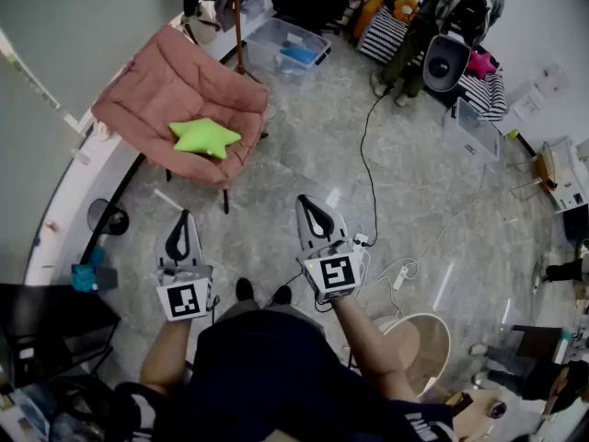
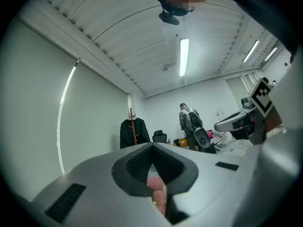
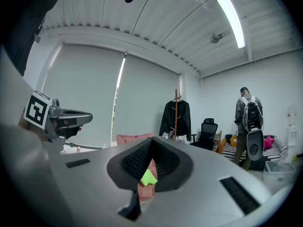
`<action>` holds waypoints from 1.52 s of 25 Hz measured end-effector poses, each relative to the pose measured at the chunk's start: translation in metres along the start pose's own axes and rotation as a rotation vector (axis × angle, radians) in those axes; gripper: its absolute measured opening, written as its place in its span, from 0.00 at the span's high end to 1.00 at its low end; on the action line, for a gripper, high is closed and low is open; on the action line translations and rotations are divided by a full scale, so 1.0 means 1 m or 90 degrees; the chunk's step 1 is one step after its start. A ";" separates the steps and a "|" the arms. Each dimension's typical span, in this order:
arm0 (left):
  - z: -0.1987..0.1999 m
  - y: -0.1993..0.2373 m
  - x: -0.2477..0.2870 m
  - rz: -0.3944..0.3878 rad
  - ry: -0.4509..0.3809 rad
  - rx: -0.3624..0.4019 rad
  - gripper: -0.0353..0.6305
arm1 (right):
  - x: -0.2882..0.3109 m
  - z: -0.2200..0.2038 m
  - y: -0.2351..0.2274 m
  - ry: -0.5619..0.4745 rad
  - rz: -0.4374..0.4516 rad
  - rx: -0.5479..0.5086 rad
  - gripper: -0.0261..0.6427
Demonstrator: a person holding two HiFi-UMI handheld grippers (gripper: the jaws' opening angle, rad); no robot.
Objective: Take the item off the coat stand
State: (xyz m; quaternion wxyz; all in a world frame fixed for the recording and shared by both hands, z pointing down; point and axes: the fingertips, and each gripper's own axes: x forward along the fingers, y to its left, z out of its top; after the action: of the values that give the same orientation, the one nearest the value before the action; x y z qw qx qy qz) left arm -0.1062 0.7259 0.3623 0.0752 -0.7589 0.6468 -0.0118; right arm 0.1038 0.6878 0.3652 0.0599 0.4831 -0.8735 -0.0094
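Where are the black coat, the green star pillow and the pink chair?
black coat (image 3: 183,119): right gripper view, its right half.
green star pillow (image 1: 204,137): head view, its middle.
pink chair (image 1: 152,86): head view, bare seat fabric.

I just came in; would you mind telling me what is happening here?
A person stands holding the left gripper and the right gripper level, both shut and empty. The black jacket hangs on the wooden coat stand across the room, untouched. Nearer, a lime-green star-shaped cushion lies on a pink padded chair.
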 end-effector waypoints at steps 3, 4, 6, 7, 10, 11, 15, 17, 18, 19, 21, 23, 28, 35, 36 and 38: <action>0.000 -0.003 0.002 -0.001 0.000 0.001 0.91 | -0.002 -0.007 -0.005 0.003 -0.004 -0.004 0.94; 0.000 -0.004 0.002 -0.001 -0.001 0.001 0.91 | -0.002 -0.009 -0.005 0.004 -0.005 -0.007 0.94; -0.002 -0.003 0.004 -0.002 -0.003 0.002 0.91 | -0.001 -0.010 -0.005 0.005 -0.005 -0.005 0.94; -0.002 -0.002 0.004 -0.002 -0.005 0.002 0.91 | 0.000 -0.011 -0.004 0.005 -0.005 -0.003 0.94; -0.004 -0.002 0.004 -0.002 -0.007 0.002 0.91 | -0.001 -0.017 -0.005 0.010 -0.007 -0.008 0.94; -0.003 -0.002 0.004 -0.001 -0.007 0.002 0.91 | -0.001 -0.018 -0.005 0.011 -0.008 -0.009 0.94; -0.003 -0.003 0.004 -0.002 -0.006 0.005 0.91 | 0.000 -0.015 -0.006 0.008 -0.009 -0.006 0.94; -0.003 -0.003 0.004 0.000 -0.005 0.004 0.91 | -0.001 -0.017 -0.006 0.007 -0.007 -0.004 0.94; -0.003 -0.003 0.004 0.000 -0.005 0.004 0.91 | -0.002 -0.018 -0.007 0.007 -0.006 -0.005 0.94; -0.002 -0.004 0.004 -0.001 -0.005 0.004 0.91 | -0.003 -0.019 -0.009 0.006 -0.005 -0.006 0.94; -0.002 -0.004 0.004 0.000 -0.006 0.003 0.91 | -0.002 -0.016 -0.009 0.000 -0.003 -0.001 0.93; -0.004 -0.003 0.003 -0.001 -0.003 0.004 0.91 | -0.001 -0.013 -0.007 -0.006 -0.002 0.007 0.93; -0.004 -0.001 0.002 -0.002 -0.004 0.002 0.91 | 0.000 -0.016 -0.005 0.000 -0.002 0.011 0.91; -0.005 0.000 -0.002 -0.003 0.001 0.002 0.91 | 0.000 -0.016 -0.002 0.010 0.008 -0.001 0.87; -0.006 0.000 -0.002 -0.003 0.001 0.003 0.91 | 0.000 -0.015 -0.001 0.008 0.012 0.002 0.83; -0.006 0.000 -0.002 -0.002 0.002 0.001 0.91 | 0.001 -0.016 0.001 0.004 0.023 0.010 0.73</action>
State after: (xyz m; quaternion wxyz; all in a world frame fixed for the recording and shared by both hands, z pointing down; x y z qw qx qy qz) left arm -0.1072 0.7275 0.3687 0.0747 -0.7596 0.6459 -0.0132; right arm 0.1037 0.6879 0.3809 0.0592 0.4679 -0.8818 -0.0002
